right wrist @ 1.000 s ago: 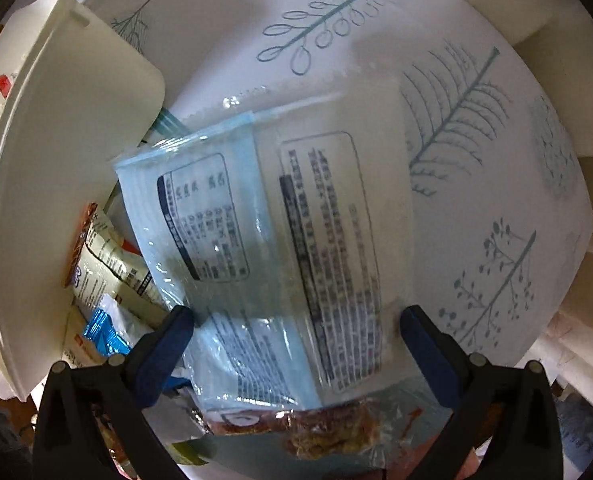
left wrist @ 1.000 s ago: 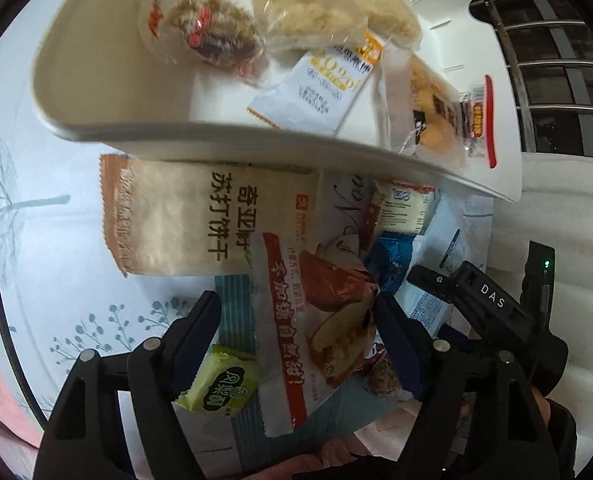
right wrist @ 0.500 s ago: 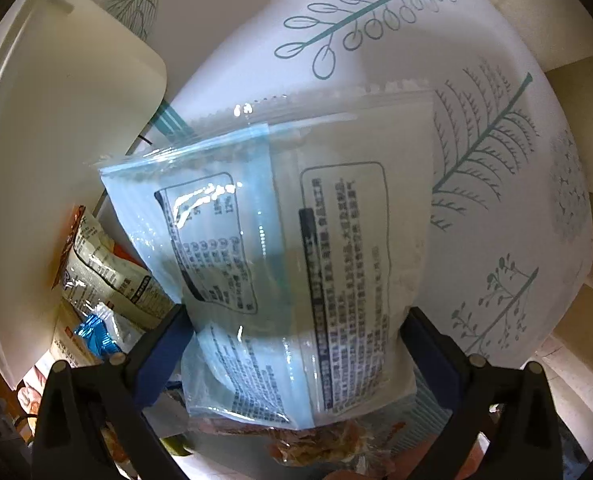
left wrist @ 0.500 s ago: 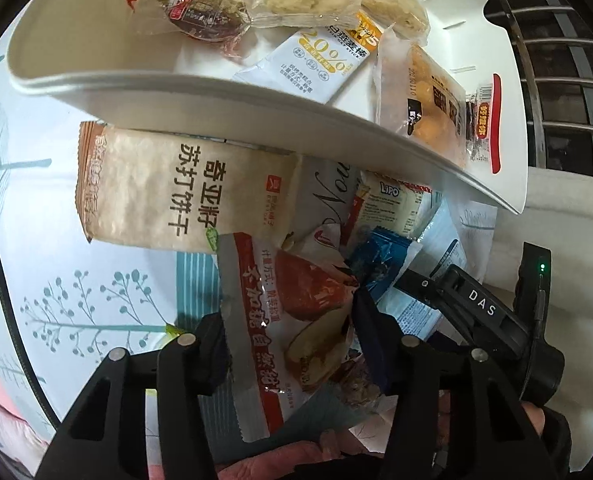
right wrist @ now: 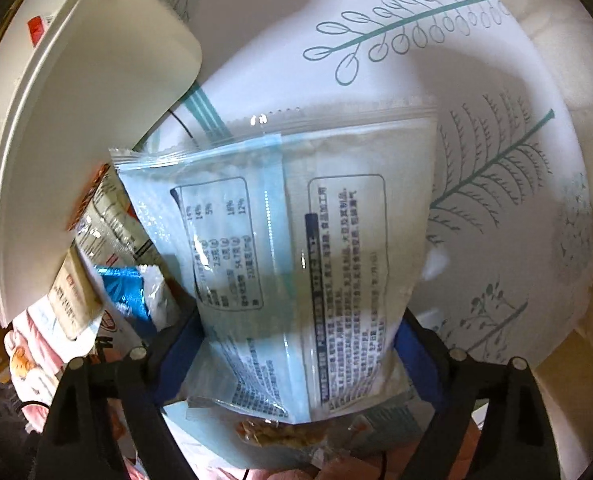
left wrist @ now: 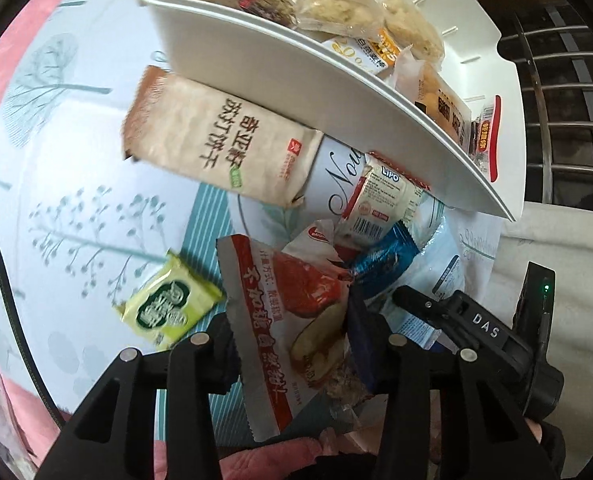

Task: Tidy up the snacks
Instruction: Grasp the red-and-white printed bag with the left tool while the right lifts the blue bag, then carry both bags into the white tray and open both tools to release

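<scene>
Two grabs at once, and the big worry is the white bin point(left wrist: 376, 92), already stacked with snacks at the far side: its near wall hangs right over the loose pile, so anything lifted steeply could clip that wall and spill. Next, the pale blue packet point(right wrist: 296, 264), lying printed side up on the leaf-patterned cloth point(right wrist: 496, 80). The right gripper point(right wrist: 296, 356) is closing around its near end with the pads at either edge; such slick, floppy film could fold or slide out if only the seam gets caught. Smaller again, the red-and-white cake wrapper point(left wrist: 280, 316): the left gripper point(left wrist: 292, 344) is closing on it, the film already bunching between the pads (it overlaps the blue foil packet point(left wrist: 384, 264) just right of it, which may get dragged along). Smallest, the green sachet point(left wrist: 168, 304) just left of those fingers could get knocked aside.
</scene>
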